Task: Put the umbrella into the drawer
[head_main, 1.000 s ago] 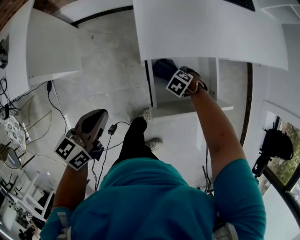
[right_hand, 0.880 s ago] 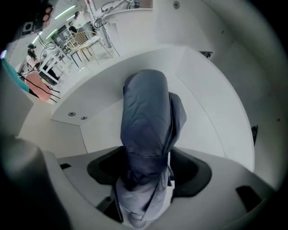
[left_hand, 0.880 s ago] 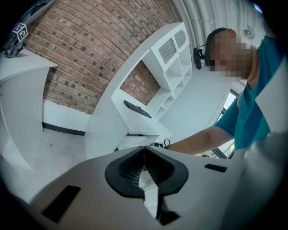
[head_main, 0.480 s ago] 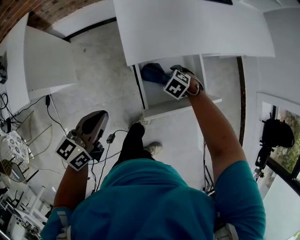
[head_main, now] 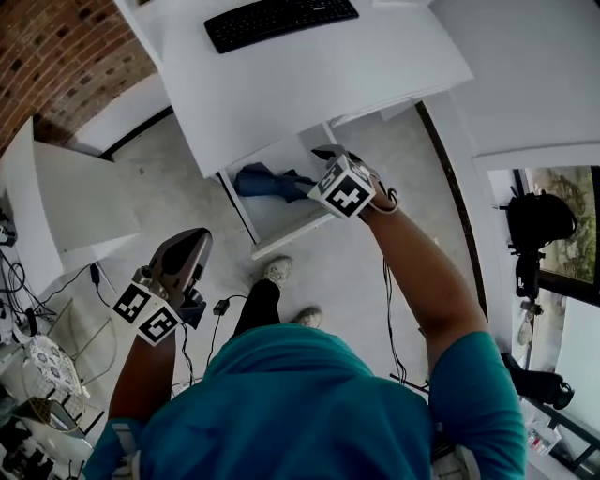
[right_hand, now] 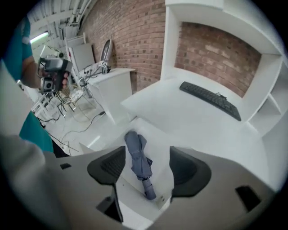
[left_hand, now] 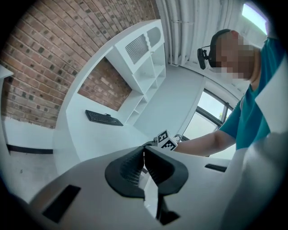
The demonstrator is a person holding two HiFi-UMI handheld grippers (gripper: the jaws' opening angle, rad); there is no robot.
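1. Umbrella (right_hand: 137,158) — folded, blue-grey, lying flat inside the open drawer (head_main: 286,228). Its narrow end points toward the drawer's near edge.
2. The drawer is pulled out from under the white tabletop (head_main: 309,84). The tabletop carries a black keyboard (head_main: 279,17).
3. Right claw (right_hand: 148,167) — jaws wide apart, hovering above the drawer. The umbrella shows between the jaws but lower down, and neither jaw touches it.
4. Left claw (left_hand: 144,162) has its jaws pressed together with nothing between them. It is held out at the person's left side over the floor (head_main: 178,178), well apart from the drawer.
5. Cables (head_main: 222,307) lie on the floor near the person's white shoe (head_main: 277,271).
6. A brick wall (head_main: 56,56) stands behind the tabletop.
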